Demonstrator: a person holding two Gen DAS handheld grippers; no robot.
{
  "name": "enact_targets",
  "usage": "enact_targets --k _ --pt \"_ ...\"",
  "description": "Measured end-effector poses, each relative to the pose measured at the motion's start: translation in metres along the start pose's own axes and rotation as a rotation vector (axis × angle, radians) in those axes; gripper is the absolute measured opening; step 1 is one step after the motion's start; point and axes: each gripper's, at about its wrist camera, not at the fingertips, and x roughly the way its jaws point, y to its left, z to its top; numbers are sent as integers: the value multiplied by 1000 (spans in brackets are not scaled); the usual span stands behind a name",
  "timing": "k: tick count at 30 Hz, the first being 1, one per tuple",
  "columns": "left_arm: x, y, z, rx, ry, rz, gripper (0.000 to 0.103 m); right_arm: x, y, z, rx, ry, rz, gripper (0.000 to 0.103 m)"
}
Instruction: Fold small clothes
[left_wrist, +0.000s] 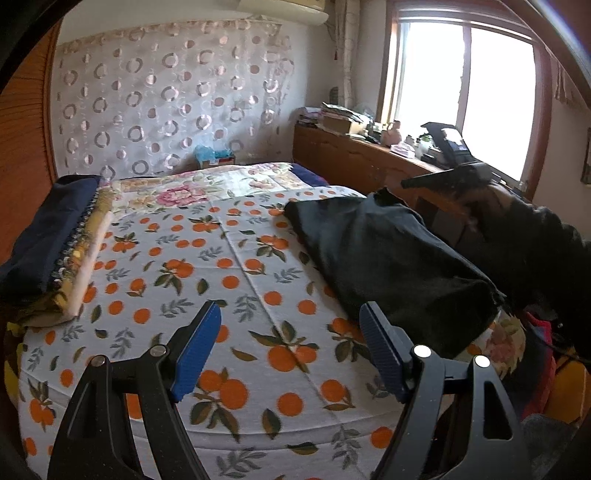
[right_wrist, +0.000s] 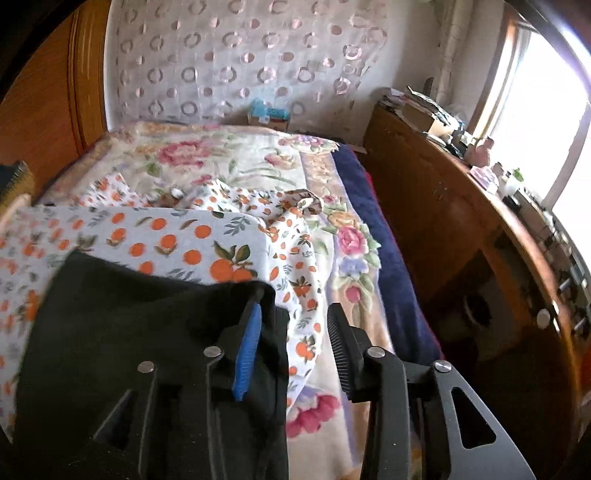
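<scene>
Black garment (right_wrist: 147, 332) lies by your right gripper (right_wrist: 295, 332), whose half-open jaws grip nothing, letting it settle folded. Your left gripper (left_wrist: 291, 343) hangs wide and empty over the bedsheet (left_wrist: 229, 258).

Both views are taken from the wrists, angled down over the orange-print sheet (left_wrist: 236, 266) toward the circle-patterned curtain (left_wrist: 166, 92). The black garment (right_wrist: 122, 317) is seen closest in the right view — both views share it, the sheet and the wooden cabinet (right_wrist: 443, 206).

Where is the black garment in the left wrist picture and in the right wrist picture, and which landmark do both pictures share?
Left wrist: the black garment lies right of centre on the orange-print sheet.
Right wrist: it fills the lower left, draped around the blue pad of the right gripper.
Shared landmark: the circle-pattern curtain behind the bed.
</scene>
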Motion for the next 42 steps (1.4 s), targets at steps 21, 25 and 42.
enact_targets --k 21,25,42 --pt "50 -82 -20 141 170 -172 78 -122 15 -202 -39 58 134 39" --pt "52 -92 -25 168 196 -185 78 -125 15 -206 -16 64 155 39" --pt "56 -93 -33 157 247 -246 38 -160 -10 -209 -74 4 151 4"
